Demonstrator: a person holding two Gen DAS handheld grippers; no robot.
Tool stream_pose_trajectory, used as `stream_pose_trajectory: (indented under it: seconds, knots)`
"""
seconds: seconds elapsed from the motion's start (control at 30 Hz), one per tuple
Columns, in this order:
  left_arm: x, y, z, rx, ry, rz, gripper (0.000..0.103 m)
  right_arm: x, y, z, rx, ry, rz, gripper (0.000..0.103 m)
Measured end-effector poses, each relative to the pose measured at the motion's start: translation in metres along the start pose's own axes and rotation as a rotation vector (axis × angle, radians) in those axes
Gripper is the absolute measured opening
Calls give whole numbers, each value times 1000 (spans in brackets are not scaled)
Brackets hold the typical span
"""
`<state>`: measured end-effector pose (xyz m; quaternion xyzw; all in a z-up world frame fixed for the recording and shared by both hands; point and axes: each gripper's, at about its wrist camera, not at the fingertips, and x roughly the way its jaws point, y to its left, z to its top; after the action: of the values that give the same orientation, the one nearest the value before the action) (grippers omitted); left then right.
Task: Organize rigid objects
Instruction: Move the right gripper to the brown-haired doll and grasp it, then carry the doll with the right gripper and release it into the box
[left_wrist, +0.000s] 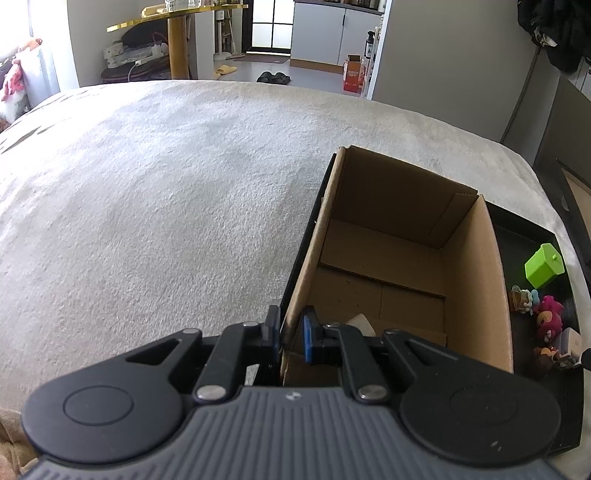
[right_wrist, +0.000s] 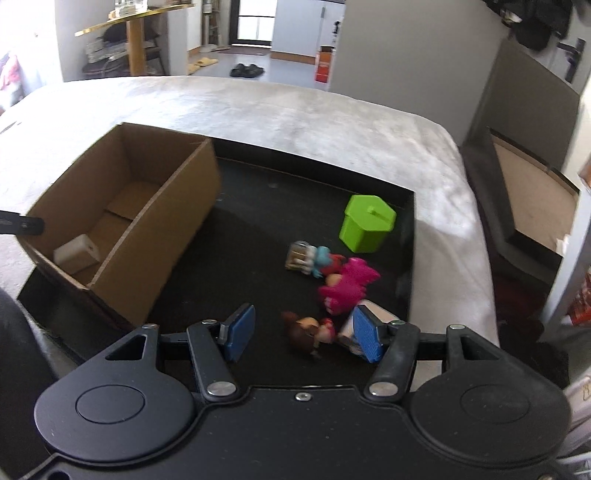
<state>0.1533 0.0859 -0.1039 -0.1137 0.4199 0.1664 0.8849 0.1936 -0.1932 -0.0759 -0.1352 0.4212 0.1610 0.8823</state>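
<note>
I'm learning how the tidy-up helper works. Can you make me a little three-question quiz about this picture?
1. True or false: the left tool pinches the wall of the cardboard box.
2. What is already inside the box? A) white block B) green container C) pink toy
3. Fill in: the right tool hangs open over the small brown ____ on the black tray.

Key:
1. True; its pads close on the near wall.
2. A, the white block. The green container and pink toy lie on the tray.
3. Figure: the brown figure sits between the open fingers, not gripped.
</note>
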Motion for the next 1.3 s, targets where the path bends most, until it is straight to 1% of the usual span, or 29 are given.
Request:
stream_pose_trajectory:
  seconds: [0.13, 0.27, 0.33, 0.43, 0.53, 0.7, 0.97, 1.07, 1.17, 1.2, 1.3]
  knots:
    - [-2, 0, -1, 3, -5, 1, 11, 5, -10, -6, 26, 7, 1, 57]
    - [-2, 2, -1, -2, -4, -4, 11, 14, -11, -10, 27, 8, 0, 54]
    - [-2, 2, -1, 0, -5, -6, 11, 19, -11, -13, 40, 14, 11, 52]
    - [-2, 2, -1, -3, -4, -8, 11, 28, -9, -16, 48, 28, 30, 51]
    - [-2, 2, -1, -4, -1, -8, 11, 36, -3, -17, 35, 37, 42, 51]
    - [-1, 2, -1, -6, 1, -9, 11, 53, 0, -18, 27, 56, 36, 51]
    - [1, 2, 0, -7, 3, -9, 11, 71, 3, -17, -25, 60, -3, 51]
    - [1, 3, -1, -9, 3, -11, 11, 75, 2, -17, -19, 67, 4, 51]
    - [1, 3, -1, -13, 3, -13, 11, 81, 6, -19, -39, 86, -1, 51]
    - [1, 4, -1, -13, 3, -13, 11, 83, 8, -20, -58, 99, -4, 44]
    - [1, 4, -1, -14, 2, -11, 11, 80, 16, -21, -100, 107, 23, 42]
